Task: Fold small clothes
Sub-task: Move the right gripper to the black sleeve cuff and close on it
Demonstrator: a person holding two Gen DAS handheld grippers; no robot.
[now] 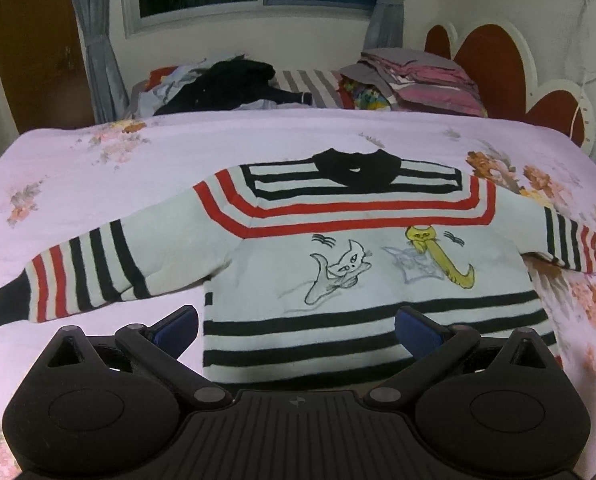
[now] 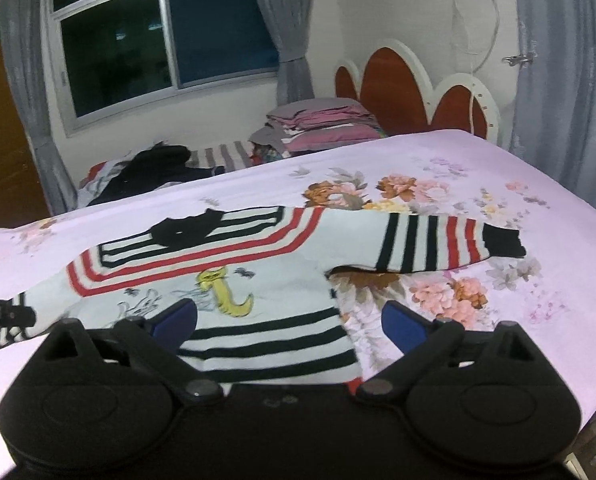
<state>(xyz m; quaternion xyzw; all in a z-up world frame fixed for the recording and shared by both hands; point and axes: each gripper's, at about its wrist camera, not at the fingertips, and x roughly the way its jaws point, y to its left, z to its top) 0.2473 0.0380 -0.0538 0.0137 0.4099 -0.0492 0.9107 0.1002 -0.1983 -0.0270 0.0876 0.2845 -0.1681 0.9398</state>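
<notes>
The striped cat sweater (image 1: 338,248) lies spread flat on the floral bedsheet (image 1: 97,160), collar toward twelve o'clock. Left gripper (image 1: 295,330) and right gripper (image 2: 289,326) both gape empty above its hem. Soft, light knit; pinch a sleeve cuff or hem corner.
</notes>
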